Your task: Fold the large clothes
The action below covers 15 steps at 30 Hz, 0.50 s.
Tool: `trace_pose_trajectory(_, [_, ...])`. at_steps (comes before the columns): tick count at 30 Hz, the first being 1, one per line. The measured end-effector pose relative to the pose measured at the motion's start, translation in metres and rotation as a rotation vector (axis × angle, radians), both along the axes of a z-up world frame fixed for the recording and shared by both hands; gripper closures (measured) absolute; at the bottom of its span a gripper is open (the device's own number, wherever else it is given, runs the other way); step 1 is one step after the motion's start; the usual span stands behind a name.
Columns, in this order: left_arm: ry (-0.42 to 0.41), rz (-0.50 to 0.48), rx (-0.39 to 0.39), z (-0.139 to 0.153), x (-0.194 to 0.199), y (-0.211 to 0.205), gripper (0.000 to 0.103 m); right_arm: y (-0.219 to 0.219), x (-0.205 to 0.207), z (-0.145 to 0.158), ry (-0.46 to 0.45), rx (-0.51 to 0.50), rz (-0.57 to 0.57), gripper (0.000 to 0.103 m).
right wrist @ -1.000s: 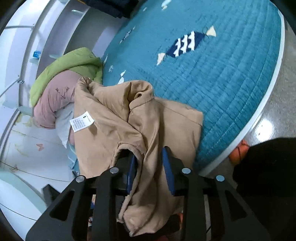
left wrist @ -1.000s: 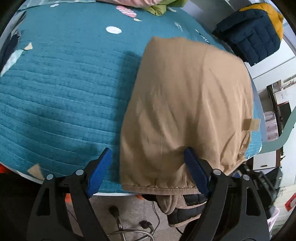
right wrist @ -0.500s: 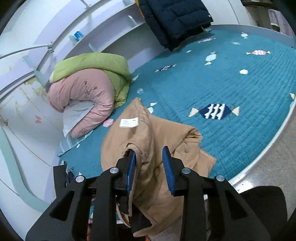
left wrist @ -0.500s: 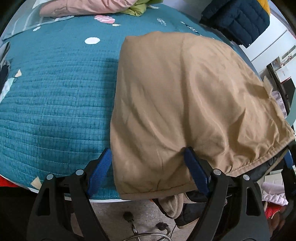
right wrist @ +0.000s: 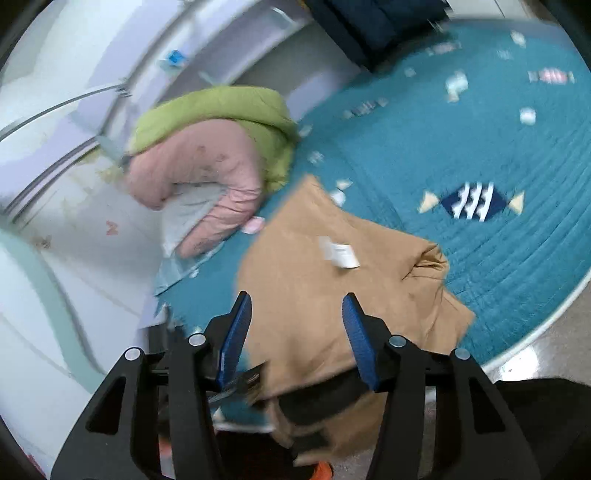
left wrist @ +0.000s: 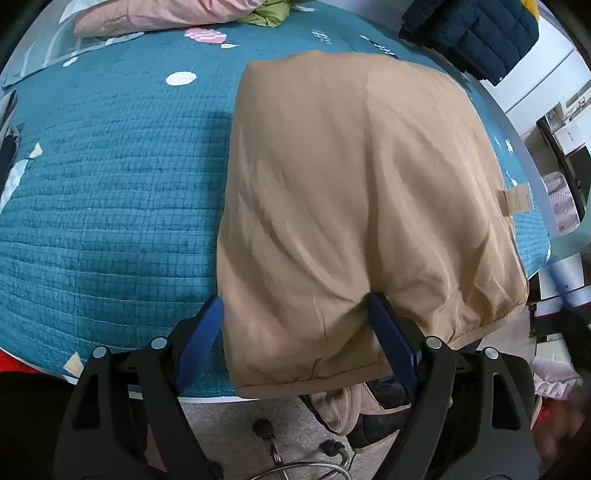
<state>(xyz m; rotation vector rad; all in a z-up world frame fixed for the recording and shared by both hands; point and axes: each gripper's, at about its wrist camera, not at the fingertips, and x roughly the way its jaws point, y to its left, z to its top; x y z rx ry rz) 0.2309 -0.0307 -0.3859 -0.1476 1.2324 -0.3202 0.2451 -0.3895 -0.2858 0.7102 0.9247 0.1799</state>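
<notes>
A large tan jacket (left wrist: 354, 206) lies on the teal quilted bed (left wrist: 110, 192), its hem hanging over the near bed edge. My left gripper (left wrist: 291, 325) is open, its blue fingers either side of the jacket's near hem; the cloth drapes over the right finger (left wrist: 388, 332). In the right wrist view the same jacket (right wrist: 332, 288) lies crumpled with a white care label (right wrist: 341, 254) showing. My right gripper (right wrist: 297, 332) is open just above the jacket, holding nothing. That view is blurred by motion.
A pink and green rolled duvet (right wrist: 207, 158) lies at the bed's far side by the wall. A navy puffer jacket (left wrist: 476, 29) hangs at the far right. Shoes (left wrist: 354, 410) and a stool base (left wrist: 295, 469) sit on the floor below the bed edge.
My right gripper has opened and let go of the jacket's edge, which dropped onto the bed. The left gripper stayed open over the hem; the jacket spread flatter.
</notes>
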Motion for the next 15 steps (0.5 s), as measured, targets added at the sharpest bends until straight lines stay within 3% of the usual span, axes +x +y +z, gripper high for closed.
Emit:
trace_pose_trajectory(1, [0.000,-0.002,-0.006,0.001,0.000,0.001,0.022,-0.003,0.009,-0.023,0.078,-0.023,-0.018,0.069])
trace_pose_trajectory(3, [0.002,-0.013,-0.029,0.003,-0.002,0.003,0.021,-0.008,0.017,-0.058,0.159,-0.044,-0.020,0.073])
trace_pose_trajectory(4, [0.006,-0.021,-0.050,0.004,-0.002,0.005,0.020,-0.013,0.015,-0.065,0.169,-0.027,-0.042,0.073])
trace_pose_trajectory(7, [-0.007,0.005,-0.116,0.009,-0.002,0.019,0.020,-0.017,0.009,-0.047,0.154,-0.060,-0.045,0.070])
trace_pose_trajectory(10, [-0.022,0.060,-0.183,0.012,-0.001,0.039,0.015,-0.023,-0.009,-0.031,0.176,-0.175,-0.110,0.029])
trace_pose_trajectory(11, [-0.019,0.076,-0.194,0.012,0.000,0.043,0.014,-0.026,-0.014,-0.036,0.192,-0.159,-0.121,0.029])
trace_pose_trajectory(15, [0.048,0.108,-0.212,-0.004,0.008,0.050,0.014,-0.038,-0.023,-0.094,0.325,0.210,-0.128,0.029])
